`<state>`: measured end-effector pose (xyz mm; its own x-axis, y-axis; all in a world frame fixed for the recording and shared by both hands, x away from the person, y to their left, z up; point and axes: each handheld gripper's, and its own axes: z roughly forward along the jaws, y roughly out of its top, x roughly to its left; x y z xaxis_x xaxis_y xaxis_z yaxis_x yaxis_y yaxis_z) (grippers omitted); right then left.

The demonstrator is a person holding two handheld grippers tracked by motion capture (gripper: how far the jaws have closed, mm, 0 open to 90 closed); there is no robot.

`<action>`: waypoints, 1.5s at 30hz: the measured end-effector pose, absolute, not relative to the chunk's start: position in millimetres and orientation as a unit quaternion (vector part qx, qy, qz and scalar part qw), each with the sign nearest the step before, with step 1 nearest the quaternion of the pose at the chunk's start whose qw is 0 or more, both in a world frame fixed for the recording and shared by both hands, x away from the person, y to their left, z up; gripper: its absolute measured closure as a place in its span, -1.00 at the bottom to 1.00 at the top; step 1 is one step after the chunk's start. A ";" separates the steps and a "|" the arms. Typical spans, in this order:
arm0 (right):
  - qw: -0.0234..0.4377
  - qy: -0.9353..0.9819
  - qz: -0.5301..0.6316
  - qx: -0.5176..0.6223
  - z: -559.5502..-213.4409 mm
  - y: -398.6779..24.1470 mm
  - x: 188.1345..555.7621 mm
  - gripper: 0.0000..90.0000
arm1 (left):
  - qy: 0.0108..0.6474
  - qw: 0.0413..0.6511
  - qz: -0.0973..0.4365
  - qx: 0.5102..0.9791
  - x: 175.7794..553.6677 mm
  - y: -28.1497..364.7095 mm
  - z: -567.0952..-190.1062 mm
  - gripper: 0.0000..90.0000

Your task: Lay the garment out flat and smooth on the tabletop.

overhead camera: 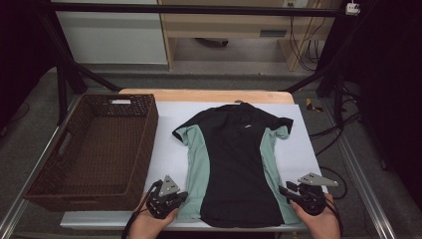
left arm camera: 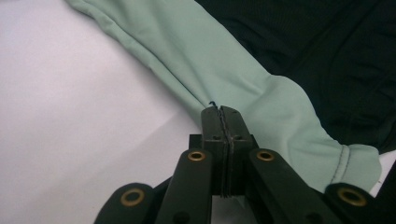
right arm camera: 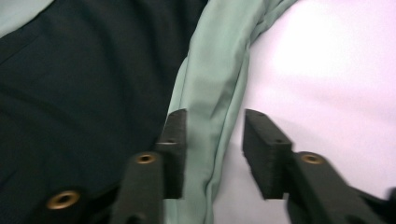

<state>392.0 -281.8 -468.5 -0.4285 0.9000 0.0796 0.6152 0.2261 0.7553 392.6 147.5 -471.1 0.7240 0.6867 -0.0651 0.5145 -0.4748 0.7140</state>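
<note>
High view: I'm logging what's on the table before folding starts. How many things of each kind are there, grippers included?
Shirt, black with green side panels: 1
Brown wicker basket: 1
White sheet covering the table: 1
Grippers, left gripper and right gripper: 2
Total: 5

White-covered table [overhead camera: 308,149] — shirt [overhead camera: 234,164], wicker basket [overhead camera: 94,149], perhaps overhanging.

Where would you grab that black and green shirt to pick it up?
Take the shirt by its two bottom corners, one gripper from each outer side. It lies flat with green side panels at the edges; the left gripper is shut at that green edge, and the right gripper straddles the other one.
</note>
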 end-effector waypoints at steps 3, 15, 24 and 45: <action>0.196 0.760 0.373 0.495 -470.0 -278.6 396.2 0.18 | 0.354 0.370 0.114 0.851 394.0 146.8 -472.1 0.99; 0.195 0.768 0.349 0.501 -479.0 -266.5 414.3 0.10 | 0.352 0.367 0.114 0.853 393.7 145.4 -473.2 1.00; 0.188 0.778 0.345 0.490 -479.8 -265.5 414.2 0.73 | 0.351 0.364 0.110 0.856 394.7 145.0 -474.0 1.00; 0.176 0.786 0.349 0.479 -475.3 -269.7 404.9 0.94 | 0.346 0.368 0.087 0.858 391.6 152.3 -468.5 1.00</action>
<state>404.9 -269.7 -475.3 -0.4791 0.8759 0.0575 0.6294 0.2972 0.7180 391.6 152.3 -468.5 0.7453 0.6585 -0.1048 0.5296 -0.4891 0.6930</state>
